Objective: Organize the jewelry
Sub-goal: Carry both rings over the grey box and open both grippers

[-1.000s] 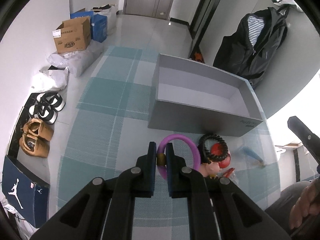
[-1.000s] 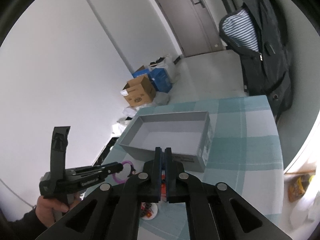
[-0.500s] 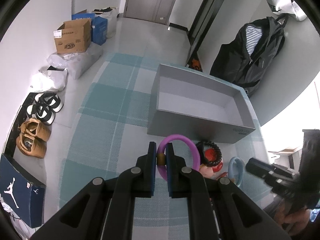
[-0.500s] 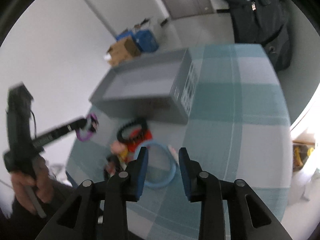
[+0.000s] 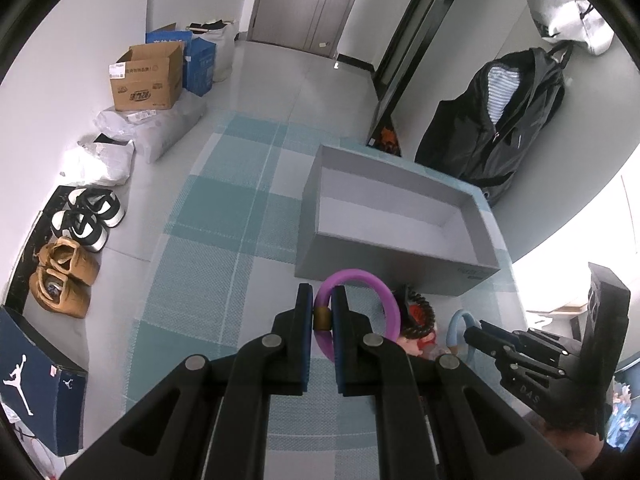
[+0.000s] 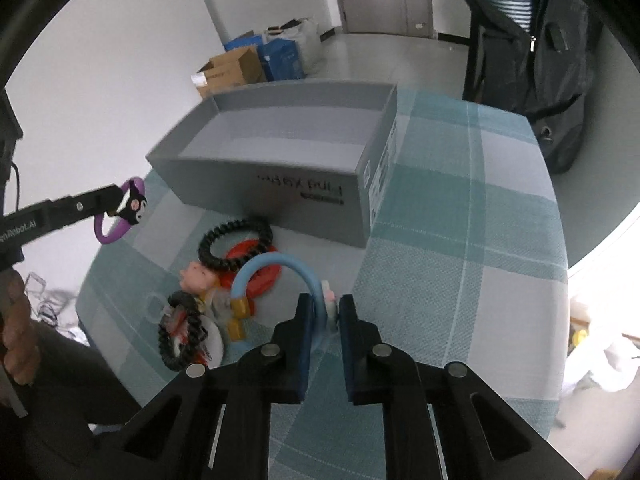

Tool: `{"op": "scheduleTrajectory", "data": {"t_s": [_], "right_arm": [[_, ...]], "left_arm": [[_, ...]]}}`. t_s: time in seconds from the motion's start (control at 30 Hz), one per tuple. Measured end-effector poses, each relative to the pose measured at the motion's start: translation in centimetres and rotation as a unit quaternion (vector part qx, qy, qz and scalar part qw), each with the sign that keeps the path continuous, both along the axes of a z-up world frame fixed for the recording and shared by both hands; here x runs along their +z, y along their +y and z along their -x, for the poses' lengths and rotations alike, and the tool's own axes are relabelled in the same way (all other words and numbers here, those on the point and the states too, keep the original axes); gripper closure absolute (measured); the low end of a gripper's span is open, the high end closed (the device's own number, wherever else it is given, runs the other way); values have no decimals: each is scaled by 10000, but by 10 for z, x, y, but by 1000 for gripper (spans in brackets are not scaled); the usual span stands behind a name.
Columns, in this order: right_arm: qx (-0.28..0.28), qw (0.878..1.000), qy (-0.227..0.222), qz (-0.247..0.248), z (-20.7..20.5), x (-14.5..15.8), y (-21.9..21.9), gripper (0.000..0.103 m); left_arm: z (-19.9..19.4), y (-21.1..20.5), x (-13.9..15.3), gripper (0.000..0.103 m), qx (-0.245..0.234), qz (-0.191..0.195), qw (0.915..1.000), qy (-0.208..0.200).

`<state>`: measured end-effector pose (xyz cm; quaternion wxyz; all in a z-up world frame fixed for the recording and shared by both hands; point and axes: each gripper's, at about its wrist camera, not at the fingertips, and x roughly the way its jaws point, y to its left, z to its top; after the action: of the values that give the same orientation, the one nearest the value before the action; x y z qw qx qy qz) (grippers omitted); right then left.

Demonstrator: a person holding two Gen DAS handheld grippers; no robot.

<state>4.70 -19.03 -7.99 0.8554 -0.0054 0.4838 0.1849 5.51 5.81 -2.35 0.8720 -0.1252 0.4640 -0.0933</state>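
My left gripper (image 5: 323, 308) is shut on a purple bracelet (image 5: 384, 292), pinching it at a gold bead, just in front of the open grey box (image 5: 380, 268). From the right wrist view, that bracelet (image 6: 106, 236) hangs clear of the table with a black cartoon charm. My right gripper (image 6: 324, 312) is low over the jewelry pile. Its jaws are closing on the blue bracelet (image 6: 276, 260), and the band and a small charm sit pinched between the pads. A black beaded bracelet (image 6: 236, 228) lies on a red ring (image 6: 244, 256) beside it. The grey box (image 6: 260, 184) looks empty.
A second black bracelet (image 6: 176, 344), a pink pig figure (image 6: 196, 276) and small charms lie at the pile's near left. The teal checked cloth (image 6: 460, 240) covers the table. Shoes (image 5: 64, 272) and cardboard boxes (image 5: 144, 80) sit on the floor, and a black jacket (image 5: 504, 120) hangs behind.
My right gripper tipped down and dropped to the pile, opened, then closed around the blue bracelet. The left gripper kept the purple bracelet nearly still.
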Motion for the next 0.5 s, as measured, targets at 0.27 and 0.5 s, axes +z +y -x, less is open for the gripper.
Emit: {"op": "scheduleTrajectory", "data": {"t_s": [0.27, 0.5], "right_arm": [[-305, 9938, -611, -880, 8, 49, -28, 91], [-304, 9869, -919, -1287, -15, 88, -25, 91]], "left_arm": [[2, -1, 27, 98, 28, 109, 9996, -271], [-20, -4, 31, 98, 18, 163, 9995, -267]]}}
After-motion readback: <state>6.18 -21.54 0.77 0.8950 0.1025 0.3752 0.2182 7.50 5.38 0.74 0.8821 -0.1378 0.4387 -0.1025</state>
